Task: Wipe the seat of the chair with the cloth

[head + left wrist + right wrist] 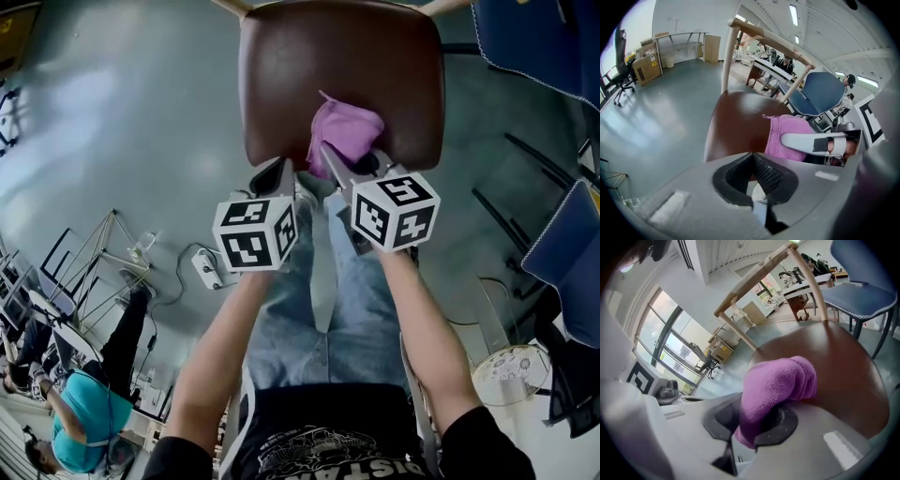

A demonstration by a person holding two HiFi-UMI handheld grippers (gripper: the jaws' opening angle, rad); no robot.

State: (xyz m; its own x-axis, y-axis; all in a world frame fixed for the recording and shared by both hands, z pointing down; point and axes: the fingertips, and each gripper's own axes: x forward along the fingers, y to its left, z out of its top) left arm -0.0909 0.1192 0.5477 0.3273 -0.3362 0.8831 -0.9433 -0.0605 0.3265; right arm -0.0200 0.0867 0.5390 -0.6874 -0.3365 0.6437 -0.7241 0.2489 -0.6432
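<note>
Head view: chair seat [309, 66], dark brown and glossy, sits at top centre of frame over a grey floor [122, 122]. The cloth [345, 131], purple and bunched, lies on the front half of the seat, right of centre and close to the front edge. R gripper [330, 156] reaches in from the front edge, with its marker cube [394, 211] toward the person. In the right gripper view the jaws of the R gripper [759, 423] are clamped on one end of the cloth [778, 385]. The fabric fills the gap between the pads, and the free end folds fwd and rests on the seat [843, 366]. L gripper [279, 174] is at the seat's front edge, just left of the cloth and not touching it, with its marker cube [255, 234] behind it. In the left gripper view the pads of the L gripper [752, 157] are pressed together at the tips with nothing between them. The seat [740, 122] lies beyond them and the cloth [785, 129] is off to the right. A pale finger [806, 143] of the R gripper crosses the cloth there. The light wood backrest frame [764, 37] rises at the far side of the seat. A blue chair [534, 37] stands to the right, apart from the brown one.
</note>
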